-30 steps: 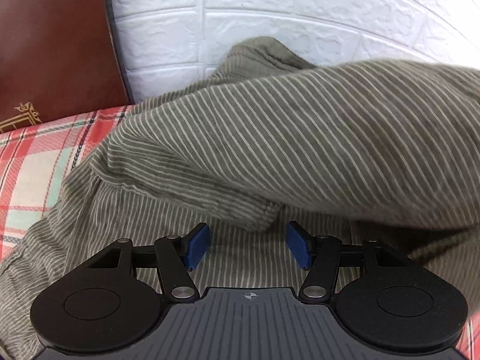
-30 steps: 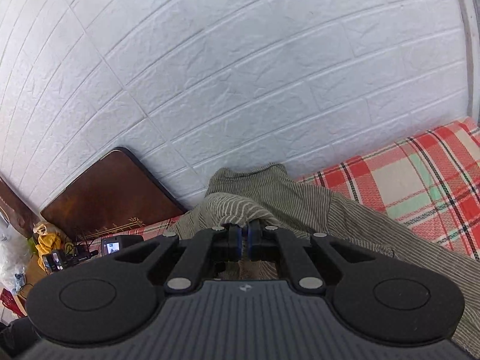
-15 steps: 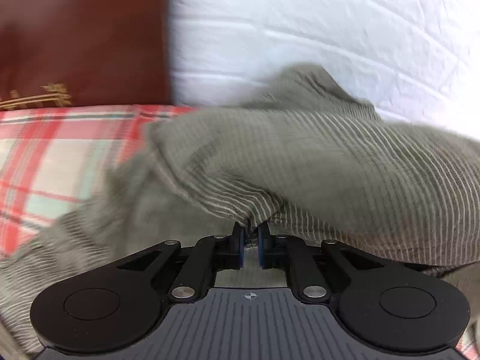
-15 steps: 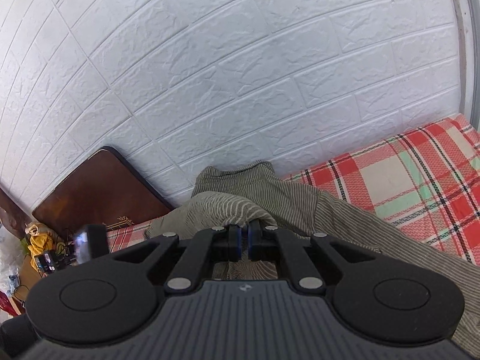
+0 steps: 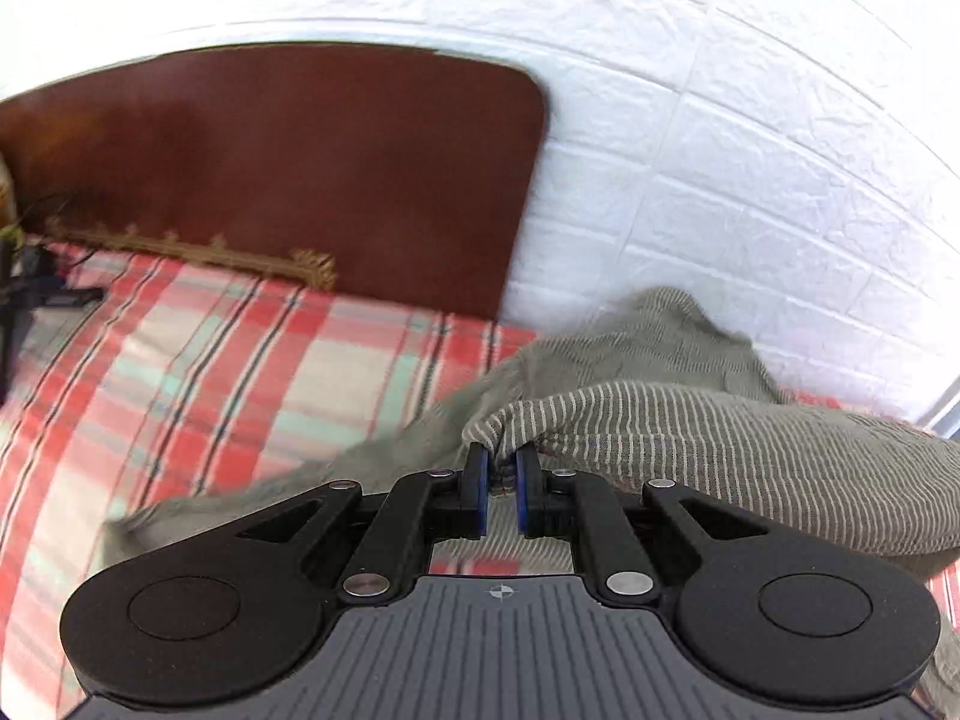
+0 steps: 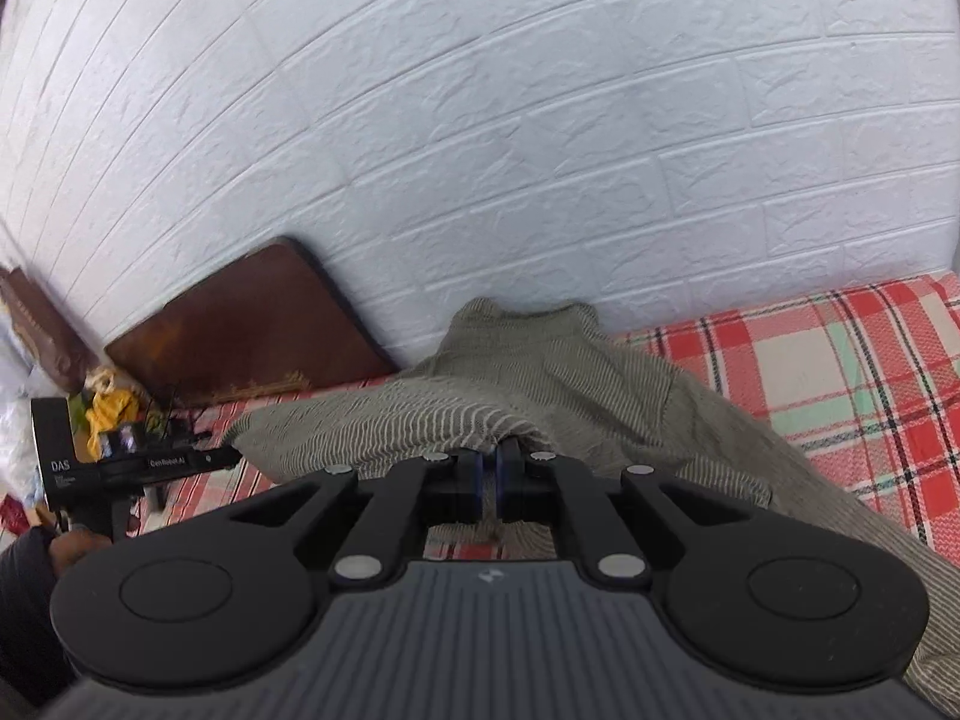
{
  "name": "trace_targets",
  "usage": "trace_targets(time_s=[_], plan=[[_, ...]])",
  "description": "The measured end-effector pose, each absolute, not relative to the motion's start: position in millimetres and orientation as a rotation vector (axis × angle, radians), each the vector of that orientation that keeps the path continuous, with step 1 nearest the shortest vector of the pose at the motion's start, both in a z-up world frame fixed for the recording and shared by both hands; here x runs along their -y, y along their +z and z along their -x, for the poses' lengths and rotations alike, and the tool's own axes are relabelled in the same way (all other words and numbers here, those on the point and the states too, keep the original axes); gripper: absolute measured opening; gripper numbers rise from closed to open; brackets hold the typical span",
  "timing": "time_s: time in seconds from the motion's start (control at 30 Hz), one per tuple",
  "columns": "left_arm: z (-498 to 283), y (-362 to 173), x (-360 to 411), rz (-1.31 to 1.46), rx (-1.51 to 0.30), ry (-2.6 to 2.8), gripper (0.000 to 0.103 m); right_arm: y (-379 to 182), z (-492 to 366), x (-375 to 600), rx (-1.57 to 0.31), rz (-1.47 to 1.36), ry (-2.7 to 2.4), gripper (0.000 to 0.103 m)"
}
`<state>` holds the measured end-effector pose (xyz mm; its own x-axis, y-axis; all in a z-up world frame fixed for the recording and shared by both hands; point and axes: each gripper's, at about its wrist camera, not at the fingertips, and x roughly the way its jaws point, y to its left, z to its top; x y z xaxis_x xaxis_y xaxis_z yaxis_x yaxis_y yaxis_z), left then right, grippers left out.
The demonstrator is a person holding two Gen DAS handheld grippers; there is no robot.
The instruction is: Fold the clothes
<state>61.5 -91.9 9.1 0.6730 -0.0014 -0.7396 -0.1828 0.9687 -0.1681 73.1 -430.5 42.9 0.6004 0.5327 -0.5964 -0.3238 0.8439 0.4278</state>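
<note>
So the biggest thing here is the white brick-pattern wall (image 6: 480,120), which fills the whole upper half of the right wrist view and the upper right of the left wrist view. Below it is the bed with a red, cream and mint plaid sheet (image 5: 210,372), running across the lower part of both frames. A dark brown headboard (image 5: 288,168) with a gold trim line leans against the wall, upper left in the left wrist view, middle left in the right one.

The olive striped garment (image 6: 540,384) is lying on the bed against the wall, centre of both frames, bunched up and partly lifted, with a long part trailing off to the lower right in the right wrist view.

The left hand-held gripper (image 5: 501,483) is clamped narrow on a fold of the garment's edge, with fabric pinched between the blue pads at centre frame. The right hand-held gripper (image 6: 492,480) is pinched tight too, and the striped cloth drapes right over its tips, so it's holding the garment as well.

At the left edge of the right wrist view you can see the other gripper's black body, with a hand (image 6: 75,546) and dark sleeve under it. Behind that there's some yellow clutter (image 6: 111,405), too blurry to tell what it is.
</note>
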Motion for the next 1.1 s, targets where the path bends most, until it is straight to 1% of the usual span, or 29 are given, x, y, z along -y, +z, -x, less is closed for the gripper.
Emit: trace_targets(time_s=[0.17,0.4,0.57,0.63,0.67,0.7,0.73,0.77,0.8,0.83,0.87,0.9,0.93,1.0,1.03,1.1], plan=[[-14,-11,77,0.263,-0.915,0.167,0.004,24,-46,417,-0.898,-0.234,0.585,0.004],[43,-66,50,0.342,-1.077,0.307,0.005,-33,-12,390,-1.107,-0.172,0.659,0.004],[59,-83,49,0.358,-1.109,0.298,0.005,-80,2,380,-1.232,-0.12,0.636,0.005],[60,-85,54,0.342,-1.108,0.269,0.006,-95,6,383,-1.274,-0.119,0.603,0.007],[58,-86,58,0.328,-1.107,0.249,0.011,-101,8,385,-1.292,-0.121,0.581,0.007],[57,-86,63,0.312,-1.105,0.228,0.023,-104,9,389,-1.305,-0.131,0.557,0.008],[54,-85,69,0.29,-1.102,0.209,0.03,-106,10,394,-1.316,-0.142,0.532,0.01],[51,-84,75,0.267,-1.097,0.191,0.03,-106,11,400,-1.313,-0.167,0.51,0.019],[48,-83,81,0.246,-1.093,0.173,0.031,-102,12,408,-1.301,-0.196,0.489,0.033],[45,-83,87,0.228,-1.09,0.155,0.033,-96,13,416,-1.276,-0.228,0.47,0.041],[41,-83,92,0.215,-1.087,0.135,0.038,-88,13,424,-1.239,-0.263,0.443,0.05],[38,-83,97,0.206,-1.083,0.118,0.045,-80,14,432,-1.2,-0.299,0.416,0.05],[34,-85,101,0.203,-1.077,0.105,0.048,-72,14,440,-1.16,-0.333,0.389,0.05],[27,-88,108,0.194,-1.064,0.081,0.062,-60,10,452,-1.085,-0.397,0.331,0.051],[23,-90,111,0.188,-1.059,0.076,0.064,-57,6,456,-1.051,-0.411,0.297,0.051],[15,-96,118,0.181,-1.061,0.07,0.073,-61,-9,458,-1.014,-0.427,0.242,0.051]])
